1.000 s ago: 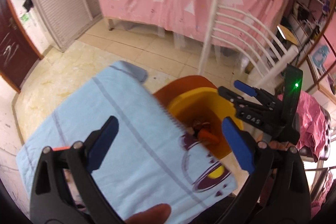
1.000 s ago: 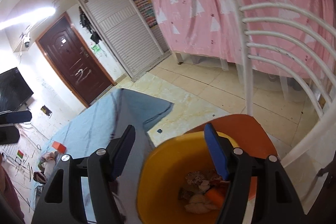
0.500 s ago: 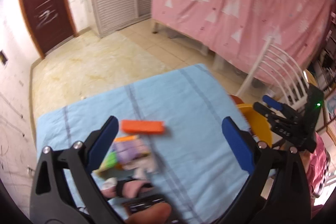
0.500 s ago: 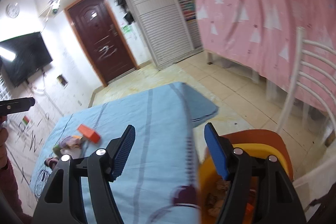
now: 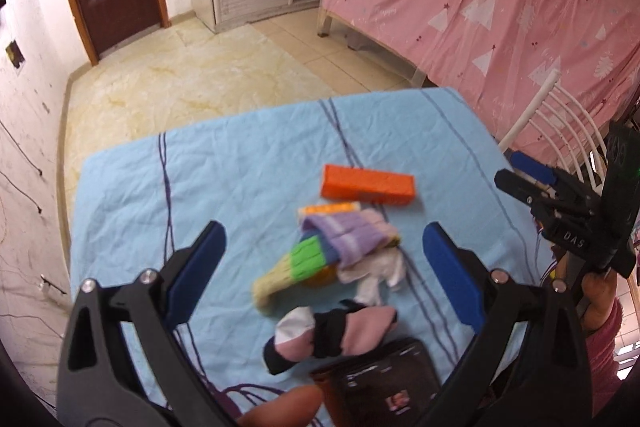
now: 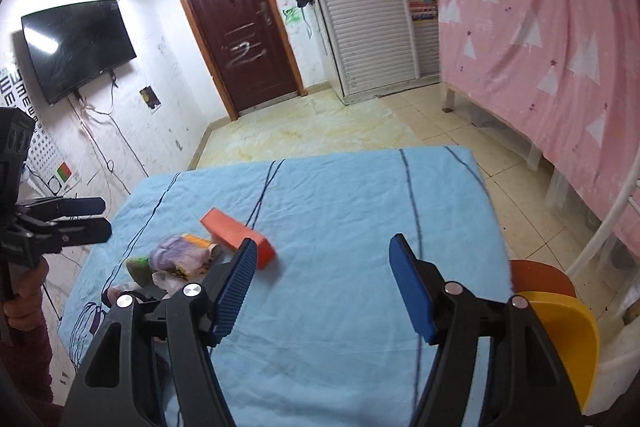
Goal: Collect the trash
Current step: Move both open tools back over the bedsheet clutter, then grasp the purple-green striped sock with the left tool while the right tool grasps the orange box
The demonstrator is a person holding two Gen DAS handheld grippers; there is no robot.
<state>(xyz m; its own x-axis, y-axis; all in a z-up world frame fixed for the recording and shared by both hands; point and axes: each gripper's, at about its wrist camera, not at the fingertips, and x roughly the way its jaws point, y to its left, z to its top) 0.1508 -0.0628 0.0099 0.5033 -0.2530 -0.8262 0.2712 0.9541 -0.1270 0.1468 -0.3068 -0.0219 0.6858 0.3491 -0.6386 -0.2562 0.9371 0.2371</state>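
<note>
Both the left gripper (image 5: 322,273) and right gripper (image 6: 322,289) hung wide open, empty. The orange box (image 5: 368,185) lay at twelve o'clock of the sock pile (image 5: 344,247), the yellow bin (image 6: 568,339) waiting at three, probably for trash.

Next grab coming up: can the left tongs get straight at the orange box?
Probably yes. The left tongs are open and empty, and the orange box lies uncovered on the blue sheet just beyond the sock pile.

I see an orange box (image 5: 367,185) lying flat on the blue sheet, with a heap of trash just beside it: a purple-striped sock (image 5: 348,235), a green and yellow one (image 5: 296,265), crumpled white paper (image 5: 376,269) and a pink-and-black sock (image 5: 332,331). The yellow bin (image 6: 568,339) stands off the sheet's edge.
</note>
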